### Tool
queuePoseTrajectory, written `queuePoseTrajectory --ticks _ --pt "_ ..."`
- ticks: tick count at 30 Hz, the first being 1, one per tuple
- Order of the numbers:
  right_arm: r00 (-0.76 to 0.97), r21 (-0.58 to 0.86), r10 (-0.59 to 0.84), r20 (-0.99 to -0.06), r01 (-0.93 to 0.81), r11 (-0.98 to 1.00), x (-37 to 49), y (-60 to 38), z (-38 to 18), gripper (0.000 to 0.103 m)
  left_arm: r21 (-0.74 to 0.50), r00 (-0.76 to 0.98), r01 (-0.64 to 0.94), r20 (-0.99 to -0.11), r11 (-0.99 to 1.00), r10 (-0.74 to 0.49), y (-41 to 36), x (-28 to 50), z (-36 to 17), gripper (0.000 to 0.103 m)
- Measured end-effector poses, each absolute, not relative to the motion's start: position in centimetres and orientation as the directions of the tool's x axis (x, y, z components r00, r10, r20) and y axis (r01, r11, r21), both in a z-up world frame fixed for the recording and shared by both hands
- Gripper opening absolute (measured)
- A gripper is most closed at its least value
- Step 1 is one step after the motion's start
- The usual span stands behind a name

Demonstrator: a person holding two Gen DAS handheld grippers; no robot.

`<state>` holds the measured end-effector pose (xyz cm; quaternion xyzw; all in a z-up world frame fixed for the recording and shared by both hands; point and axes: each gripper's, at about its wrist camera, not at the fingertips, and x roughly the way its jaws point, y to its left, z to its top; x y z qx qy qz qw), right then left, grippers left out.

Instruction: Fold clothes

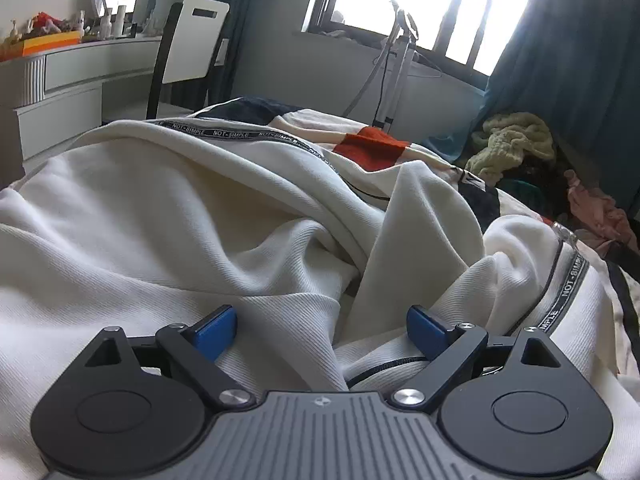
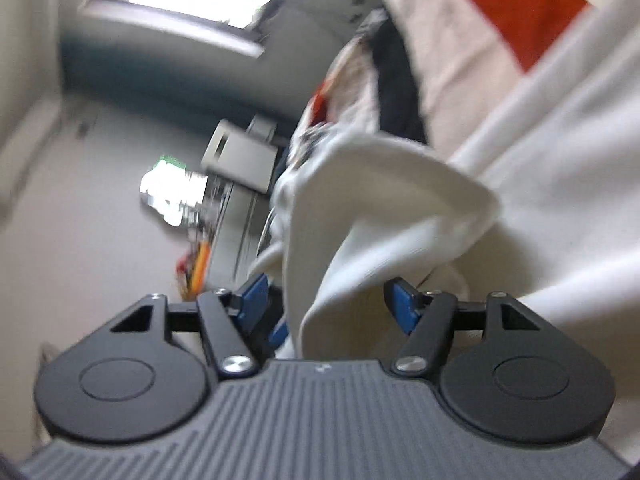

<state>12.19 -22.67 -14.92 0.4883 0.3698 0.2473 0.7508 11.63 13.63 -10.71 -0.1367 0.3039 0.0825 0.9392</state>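
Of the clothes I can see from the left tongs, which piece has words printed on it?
The cream garment lying right before the tongs; its trim reads NOT-SIMPLE. The yellow-green heap and pink piece by the curtain show no lettering.

Cream-white ribbed garment [image 1: 168, 216] with grey tape trim [image 1: 570, 284] printed "NOT-SIMPLE" in black. Bedcover [image 1: 372, 146] in beige, orange-red and navy blocks. Teal curtains [image 1: 576, 64]. Yellow-green towel [image 1: 512, 140], pink cloth [image 1: 596, 210]. Both grippers black with blue pads [image 1: 216, 330].
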Motion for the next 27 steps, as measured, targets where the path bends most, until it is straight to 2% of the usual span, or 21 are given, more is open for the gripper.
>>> queuePoseTrajectory --ticks 5,10,11,12,14,16,20,23,27 --pt "0.642 0.911 0.661 -0.387 0.157 0.382 13.1 -24.2 -16.9 0.067 -0.22 0.802 -0.245 -0.593 0.944 0.07 13.8 11.7 -10.7 0.094" --pt "0.661 0.914 0.641 -0.39 0.192 0.358 14.8 -24.4 -18.4 0.066 -0.223 0.806 -0.25 -0.588 0.942 0.074 13.8 11.8 -10.3 0.094" --pt "0.664 0.908 0.634 -0.397 0.184 0.376 15.7 -24.2 -18.4 0.059 -0.227 0.808 -0.249 -0.584 0.942 0.073 13.9 11.8 -10.2 0.094" --pt "0.666 0.902 0.626 -0.405 0.177 0.395 16.6 -24.0 -18.3 0.038 -0.233 0.813 -0.247 -0.577 0.94 0.071 13.9 11.7 -10.1 0.094" --pt "0.674 0.868 0.591 -0.442 0.156 0.471 18.4 -24.1 -17.4 0.011 -0.248 0.824 -0.243 -0.563 0.938 0.065 14.0 11.5 -9.8 0.094" --pt "0.726 0.817 0.526 -0.444 0.086 0.57 20.2 -24.6 -14.9 0.01 -0.273 0.84 -0.234 -0.54 0.933 0.053 14.1 11.1 -9.4 0.094" --pt "0.871 0.685 0.351 -0.344 -0.022 0.728 23.3 -26.7 -8.2 0.009 -0.32 0.881 -0.188 -0.472 0.929 0.016 14.0 10.2 -8.5 0.095" --pt "0.954 0.546 0.136 -0.266 0.033 0.837 25.4 -30.6 -4.5 0.009 -0.312 0.899 -0.144 -0.438 0.939 -0.007 13.3 10.1 -8.2 0.095" --pt "0.966 0.404 -0.149 -0.21 0.225 0.887 26.8 -36.6 -4.5 0.009 -0.271 0.904 -0.086 -0.425 0.959 -0.039 12.1 10.5 -8.3 0.095"
